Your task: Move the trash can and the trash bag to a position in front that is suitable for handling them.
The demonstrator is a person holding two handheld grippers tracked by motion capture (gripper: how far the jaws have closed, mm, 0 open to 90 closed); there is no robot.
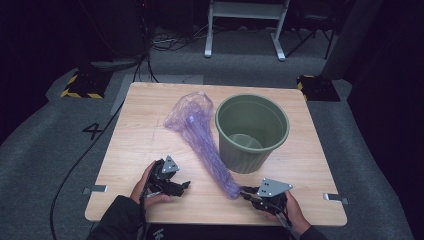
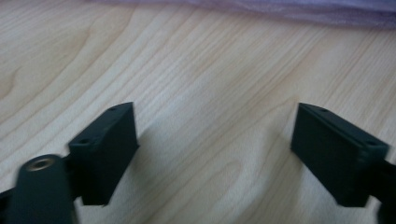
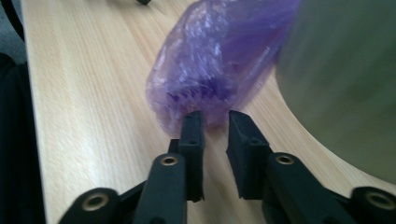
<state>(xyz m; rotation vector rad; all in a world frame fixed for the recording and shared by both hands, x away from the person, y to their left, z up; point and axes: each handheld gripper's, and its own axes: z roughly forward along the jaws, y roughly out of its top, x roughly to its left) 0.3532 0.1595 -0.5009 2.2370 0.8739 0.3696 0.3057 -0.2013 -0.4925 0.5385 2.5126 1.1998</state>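
Purple bag lies stretched across the bench beside the green bin, its near end at the right gripper, whose narrowly parted jaws pinch nothing yet. Left gripper rests spread. Best to close squarely on the bunched plastic.

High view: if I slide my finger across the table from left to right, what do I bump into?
Left gripper → purple plastic bag → green bucket. The right gripper sits at the bag's near end, under the bucket, so its place in the line is unclear.
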